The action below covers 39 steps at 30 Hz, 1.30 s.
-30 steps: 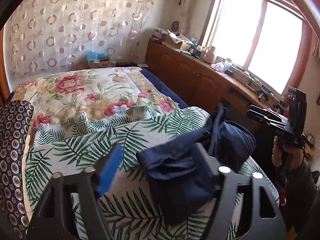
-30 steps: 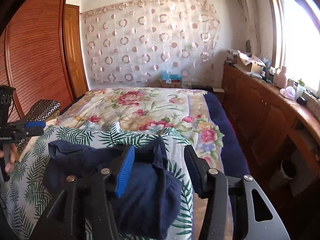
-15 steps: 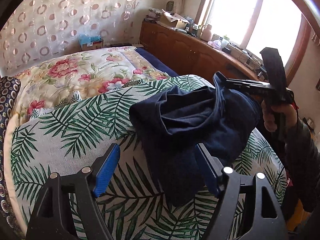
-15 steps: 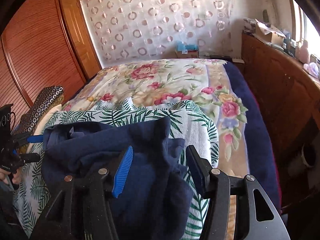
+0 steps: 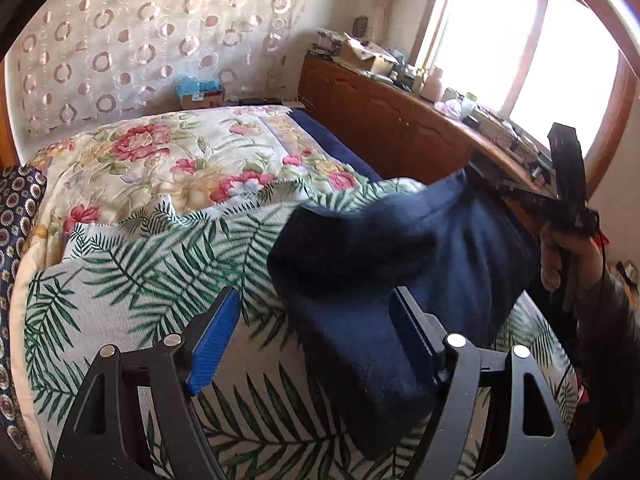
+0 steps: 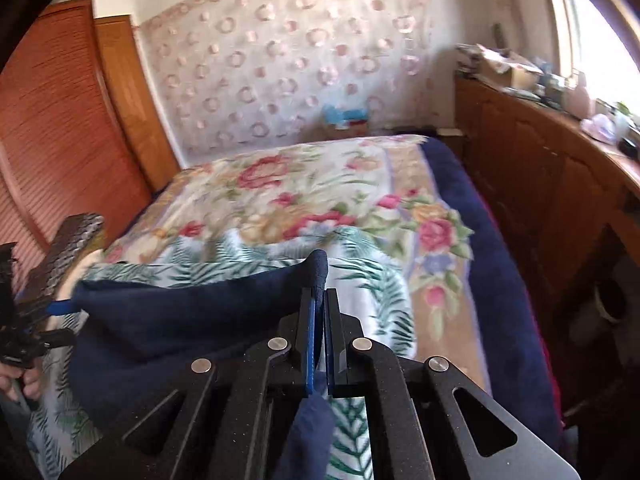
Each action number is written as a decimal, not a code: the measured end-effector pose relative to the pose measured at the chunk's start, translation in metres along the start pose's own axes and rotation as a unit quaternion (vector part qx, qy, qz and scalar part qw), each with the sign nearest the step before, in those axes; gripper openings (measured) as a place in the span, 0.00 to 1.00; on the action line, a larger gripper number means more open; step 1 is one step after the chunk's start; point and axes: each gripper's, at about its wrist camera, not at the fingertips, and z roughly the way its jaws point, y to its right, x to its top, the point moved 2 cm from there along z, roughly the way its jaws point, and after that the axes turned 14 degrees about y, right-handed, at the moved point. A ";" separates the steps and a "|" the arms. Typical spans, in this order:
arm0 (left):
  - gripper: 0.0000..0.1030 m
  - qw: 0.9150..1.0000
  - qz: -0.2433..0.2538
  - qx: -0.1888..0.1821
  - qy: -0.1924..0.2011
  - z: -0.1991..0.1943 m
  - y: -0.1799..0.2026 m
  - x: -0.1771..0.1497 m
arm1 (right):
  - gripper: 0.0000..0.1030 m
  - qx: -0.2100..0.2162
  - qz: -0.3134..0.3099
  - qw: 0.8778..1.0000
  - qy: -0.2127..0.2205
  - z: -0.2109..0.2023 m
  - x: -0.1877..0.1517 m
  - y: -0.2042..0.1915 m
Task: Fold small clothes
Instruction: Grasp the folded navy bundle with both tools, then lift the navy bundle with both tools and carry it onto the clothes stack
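With the right gripper (image 6: 318, 312) clamped on a corner of the navy garment (image 5: 380, 264) on the palm-leaf blanket (image 5: 132, 272), the left gripper (image 5: 316, 332), tongs apart, should pinch the opposite corner.

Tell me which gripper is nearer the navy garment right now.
Right. The right gripper is shut on a corner of the navy garment, lifting it off the palm-leaf sheet. The left gripper is open, fingers straddling the cloth's lower end without pinching it.
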 end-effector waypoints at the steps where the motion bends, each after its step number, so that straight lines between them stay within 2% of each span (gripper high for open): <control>1: 0.75 1.000 -0.001 0.000 0.007 0.000 -0.001 0.003 | 0.03 -0.010 -0.001 1.000 -0.005 0.000 -0.001 0.001; 4: 0.75 1.000 0.008 0.012 0.011 0.004 -0.002 0.007 | 0.03 -0.030 -0.019 0.999 -0.015 -0.002 -0.003 -0.003; 6: 0.75 1.000 0.011 0.017 0.004 0.009 -0.004 0.006 | 0.05 -0.022 -0.022 0.999 -0.017 -0.008 -0.001 -0.007; 8: 0.75 1.000 0.009 0.021 -0.006 0.015 -0.008 0.002 | 0.27 -0.035 -0.035 0.999 -0.016 -0.014 0.000 -0.010; 9: 0.75 1.000 0.008 0.024 -0.010 0.018 -0.010 0.001 | 0.31 -0.036 -0.040 0.998 -0.014 -0.016 0.003 -0.013; 11: 0.75 0.999 0.005 0.029 -0.021 0.024 -0.015 -0.004 | 0.53 -0.033 -0.041 0.999 -0.014 -0.024 0.003 -0.019; 14: 0.75 0.999 -0.001 0.036 -0.036 0.033 -0.020 -0.009 | 0.63 -0.013 -0.040 0.999 -0.024 -0.031 -0.006 -0.028; 17: 0.75 0.998 -0.006 0.033 -0.044 0.038 -0.023 -0.015 | 0.66 0.002 -0.034 0.998 -0.044 -0.030 -0.015 -0.031; 20: 0.75 0.998 -0.015 0.030 -0.050 0.042 -0.024 -0.018 | 0.67 -0.003 -0.030 0.997 -0.064 -0.022 -0.021 -0.026; 23: 0.75 0.998 -0.023 0.026 -0.054 0.044 -0.026 -0.021 | 0.67 0.000 0.008 0.997 -0.080 -0.012 -0.023 -0.016; 31: 0.74 0.998 -0.024 0.018 -0.052 0.045 -0.023 -0.021 | 0.67 0.005 0.014 0.996 -0.093 0.001 -0.024 -0.013; 33: 0.61 0.998 -0.029 0.003 -0.053 0.046 -0.021 -0.021 | 0.67 0.010 0.017 0.995 -0.095 -0.001 -0.027 -0.016; 37: 0.41 0.997 -0.046 -0.026 -0.060 0.048 -0.018 -0.020 | 0.67 0.016 0.021 0.995 -0.093 -0.001 -0.030 -0.016; 39: 0.33 0.995 -0.061 -0.038 -0.063 0.050 -0.019 -0.020 | 0.59 0.025 0.021 0.995 -0.093 0.000 -0.031 -0.017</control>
